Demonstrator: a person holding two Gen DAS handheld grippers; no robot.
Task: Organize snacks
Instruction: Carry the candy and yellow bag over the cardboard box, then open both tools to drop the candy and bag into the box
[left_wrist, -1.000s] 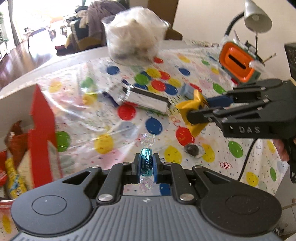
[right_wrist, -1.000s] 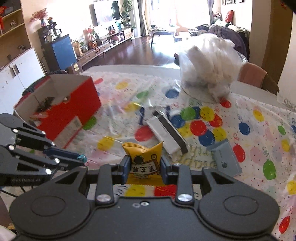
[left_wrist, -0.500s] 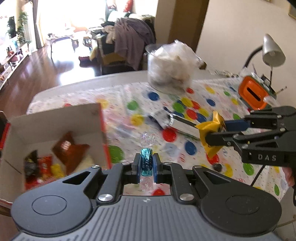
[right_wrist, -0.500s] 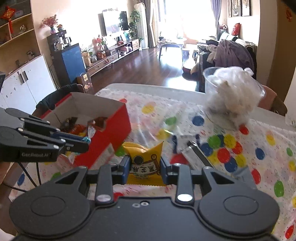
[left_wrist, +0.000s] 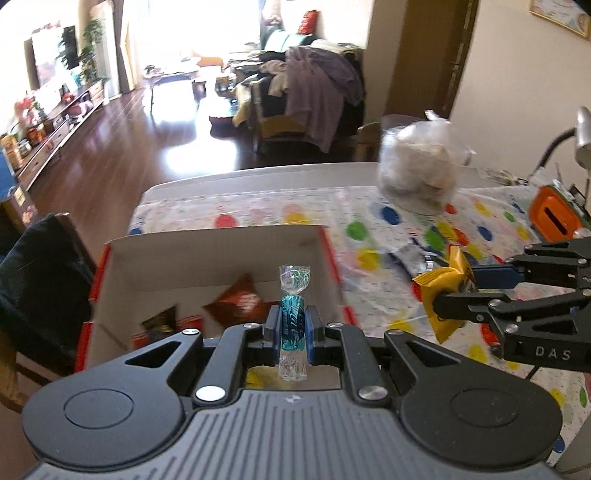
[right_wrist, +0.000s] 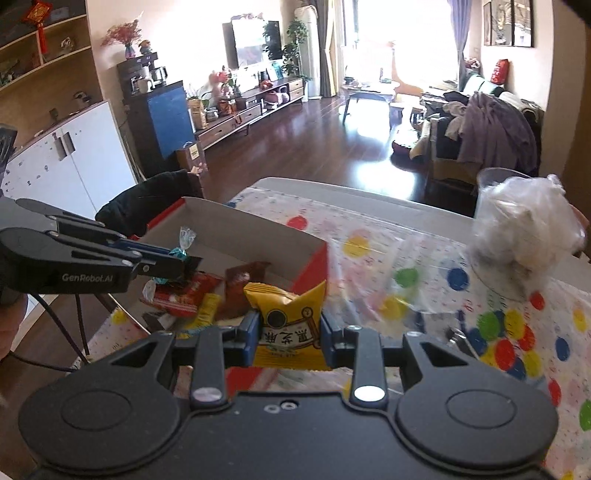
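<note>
The left gripper (left_wrist: 291, 329) pinches a teal candy (left_wrist: 292, 325) above the open red box (left_wrist: 207, 254) at the table's (left_wrist: 258, 175) left edge. The right gripper (right_wrist: 289, 334) clamps a yellow packet (right_wrist: 288, 325) just beside the box's right wall, over the spotted cloth (right_wrist: 517, 325).

From my seat I see a polka-dot tablecloth (left_wrist: 258, 212) over the table, with a clear tub of crumpled white bags (left_wrist: 419, 177) standing at its far side. At the right edge sits an orange holder (left_wrist: 552, 219), beside it a desk lamp (left_wrist: 581, 142). Beyond the table – a chair heaped with clothes (right_wrist: 491, 133), a dark wooden floor (right_wrist: 306, 147), a television (right_wrist: 251, 42) on a low console, a blue-fronted cabinet (right_wrist: 164, 107) – and white cupboards (right_wrist: 66, 162) at the left
</note>
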